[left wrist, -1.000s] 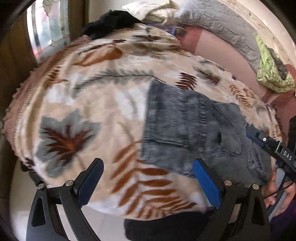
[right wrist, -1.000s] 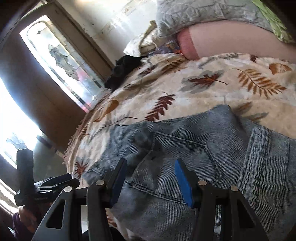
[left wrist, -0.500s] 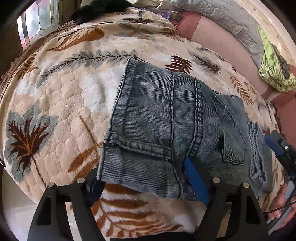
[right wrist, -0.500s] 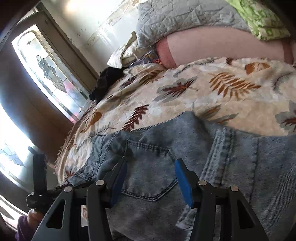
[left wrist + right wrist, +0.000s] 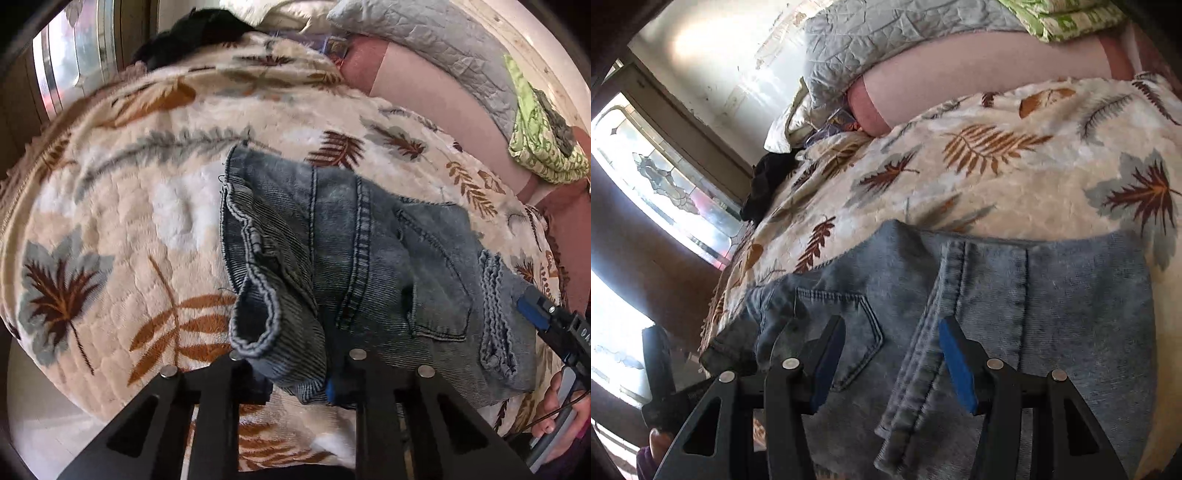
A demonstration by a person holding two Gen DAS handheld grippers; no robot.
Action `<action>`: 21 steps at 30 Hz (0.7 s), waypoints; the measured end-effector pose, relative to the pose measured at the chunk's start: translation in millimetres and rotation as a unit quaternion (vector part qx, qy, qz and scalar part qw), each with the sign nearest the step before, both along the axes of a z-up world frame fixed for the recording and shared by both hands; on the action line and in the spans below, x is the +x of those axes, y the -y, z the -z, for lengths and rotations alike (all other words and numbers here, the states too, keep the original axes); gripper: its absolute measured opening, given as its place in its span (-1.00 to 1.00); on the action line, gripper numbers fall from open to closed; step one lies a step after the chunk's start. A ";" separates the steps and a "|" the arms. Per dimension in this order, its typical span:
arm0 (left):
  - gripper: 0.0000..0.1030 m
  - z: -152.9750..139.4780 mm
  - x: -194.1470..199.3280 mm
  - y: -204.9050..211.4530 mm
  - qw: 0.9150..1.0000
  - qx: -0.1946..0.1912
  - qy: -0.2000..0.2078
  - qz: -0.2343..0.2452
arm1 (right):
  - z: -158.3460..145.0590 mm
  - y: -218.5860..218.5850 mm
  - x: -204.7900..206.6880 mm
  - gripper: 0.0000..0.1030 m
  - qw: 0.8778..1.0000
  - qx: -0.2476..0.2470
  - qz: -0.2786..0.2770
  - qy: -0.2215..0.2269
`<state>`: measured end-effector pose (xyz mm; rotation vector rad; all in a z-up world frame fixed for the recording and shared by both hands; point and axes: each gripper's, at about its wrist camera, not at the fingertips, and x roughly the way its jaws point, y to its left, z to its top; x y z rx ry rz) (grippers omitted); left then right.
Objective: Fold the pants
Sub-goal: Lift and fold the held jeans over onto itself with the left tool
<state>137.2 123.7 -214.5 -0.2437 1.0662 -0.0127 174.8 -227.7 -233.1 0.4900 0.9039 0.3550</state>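
Folded blue-grey denim pants (image 5: 369, 266) lie on a leaf-patterned blanket (image 5: 122, 229) on a bed. My left gripper (image 5: 295, 380) is shut on the near hem of the pants, and the cloth bunches up and hides its fingers. My right gripper (image 5: 892, 363) is open, its blue-padded fingers (image 5: 955, 365) spread just over the pants (image 5: 1034, 314) by the back pocket and waistband. The right gripper also shows in the left wrist view (image 5: 535, 314) at the right edge of the pants.
Grey quilted pillow (image 5: 436, 48), pink bolster (image 5: 436, 110) and green patterned cloth (image 5: 543, 147) lie along the bed's far side. Black garment (image 5: 195, 33) sits at the far corner. A stained-glass window (image 5: 665, 192) stands to the left. The bed's edge is close below.
My left gripper has closed on the near pants hem, which now bunches and lifts. The right gripper has shifted right over the waistband and stays open.
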 end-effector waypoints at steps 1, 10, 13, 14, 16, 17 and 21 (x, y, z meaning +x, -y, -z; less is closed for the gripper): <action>-0.62 -3.3 -1.1 1.0 1.000 0.001 0.003 0.001 | -0.2 1.0 -2.0 0.05 1.000 -0.008 0.000 0.001; -0.64 -35.1 -8.2 20.1 0.999 0.022 0.031 0.014 | 34.4 -8.1 2.5 -0.30 0.991 -0.099 -0.030 -0.083; -0.64 -53.8 -13.1 38.1 0.997 0.040 0.050 0.036 | 15.5 3.0 -4.3 -0.30 0.996 -0.067 -0.024 -0.044; -0.64 -61.1 -15.3 44.9 0.996 0.045 0.057 0.044 | 13.1 10.6 -5.4 -0.30 0.997 -0.061 -0.009 -0.041; -0.64 -76.4 -20.7 59.3 0.994 0.052 0.074 0.065 | 11.8 34.0 -6.0 -0.30 0.998 -0.037 0.034 -0.046; -0.64 -84.0 -22.9 67.9 0.992 0.057 0.083 0.075 | 12.6 45.3 -6.6 -0.30 0.997 -0.019 0.052 -0.051; -0.64 -108.1 -29.1 104.7 0.985 0.075 0.107 0.116 | 12.6 87.0 -14.1 -0.30 0.991 0.027 0.114 -0.060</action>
